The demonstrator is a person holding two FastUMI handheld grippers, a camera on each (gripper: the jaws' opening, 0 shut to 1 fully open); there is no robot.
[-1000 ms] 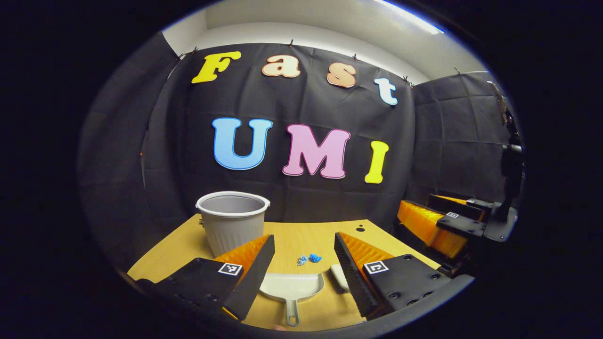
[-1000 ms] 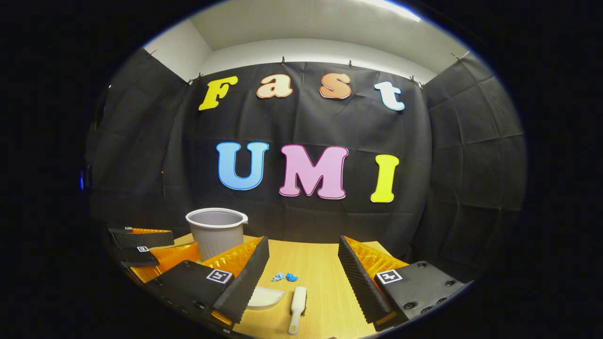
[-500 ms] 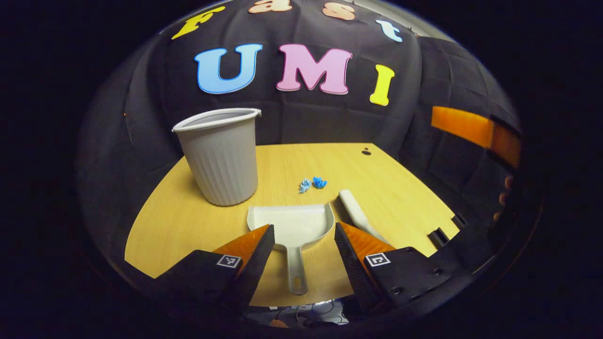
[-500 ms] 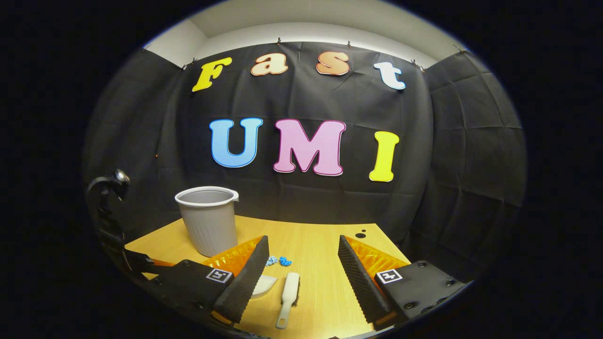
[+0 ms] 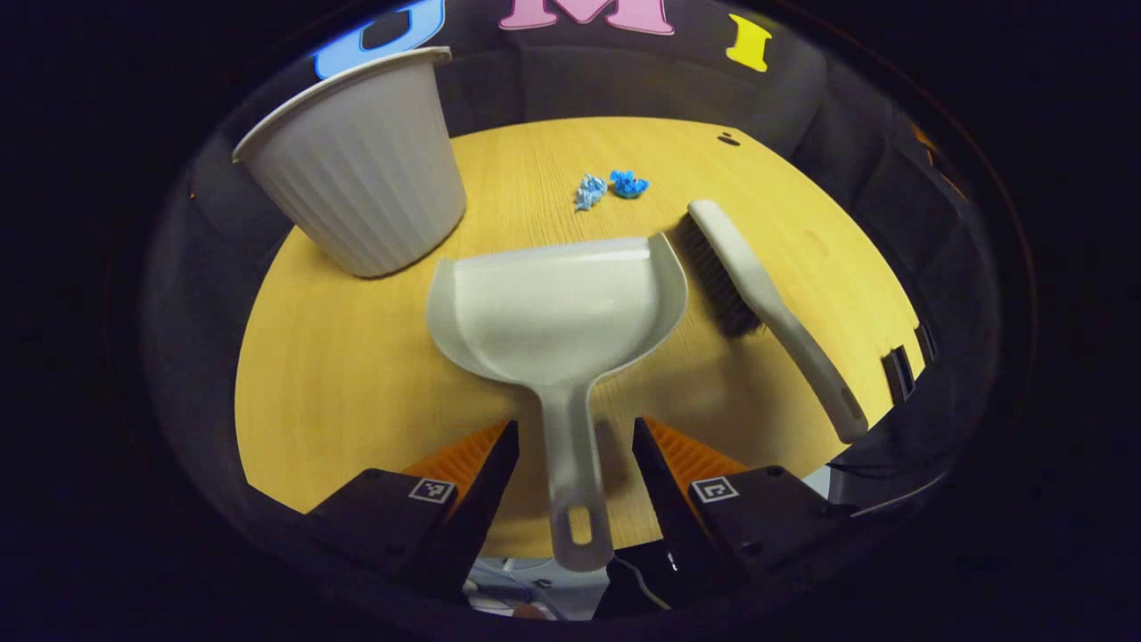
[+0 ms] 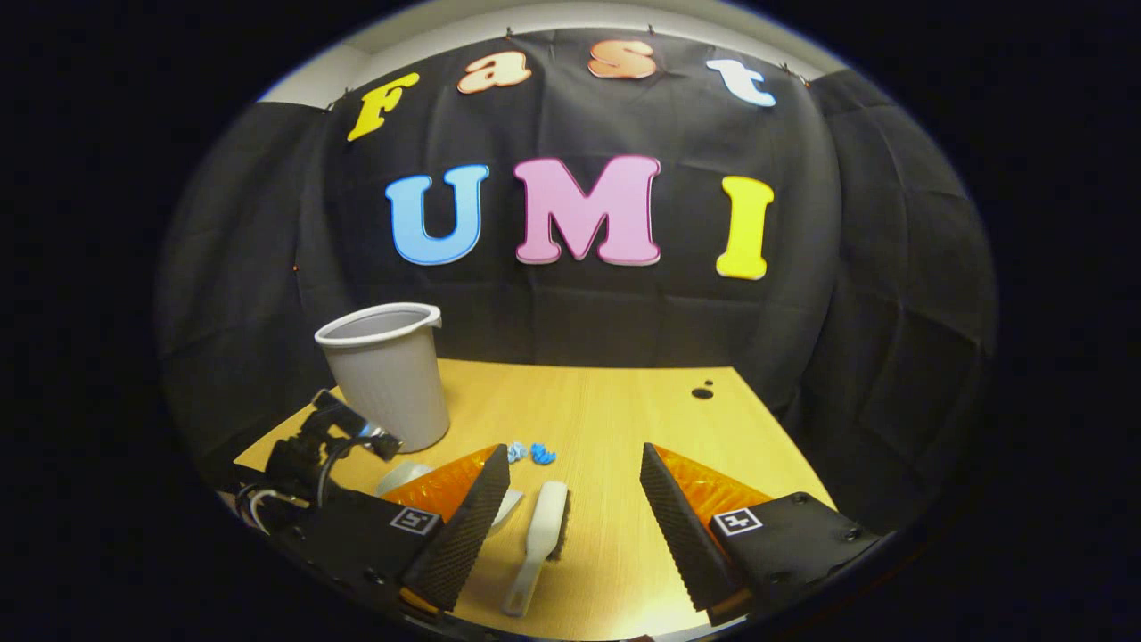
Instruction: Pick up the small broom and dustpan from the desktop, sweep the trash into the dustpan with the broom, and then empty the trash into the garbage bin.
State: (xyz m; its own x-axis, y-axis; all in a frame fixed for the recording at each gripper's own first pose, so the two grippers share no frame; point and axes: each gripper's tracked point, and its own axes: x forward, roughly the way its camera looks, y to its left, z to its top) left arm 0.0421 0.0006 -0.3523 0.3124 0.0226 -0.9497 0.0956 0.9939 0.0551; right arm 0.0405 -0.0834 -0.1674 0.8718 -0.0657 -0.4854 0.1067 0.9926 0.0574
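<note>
A pale dustpan (image 5: 557, 303) lies flat on the wooden desk (image 5: 357, 374), its handle pointing toward me. My left gripper (image 5: 570, 446) is open, its two fingers on either side of that handle without touching it. Right of the pan lies the small broom (image 5: 758, 299), bristles toward the pan. Two blue scraps of trash (image 5: 611, 187) lie beyond the pan's mouth. The grey garbage bin (image 5: 357, 169) stands at the far left. In the right gripper view my right gripper (image 6: 575, 499) is open above the desk, the broom (image 6: 539, 539) below and between its fingers, the trash (image 6: 530, 453) just beyond.
The bin (image 6: 388, 374) stands at the desk's back left in the right gripper view, with the left gripper's body (image 6: 330, 446) low in front of it. A small dark hole (image 6: 701, 390) marks the desk near its far right. Black cloth walls close in the desk.
The left gripper has dropped and tilted down over the dustpan, so its handle now lies between the open fingers. The right gripper has come a little lower and nearer the broom.
</note>
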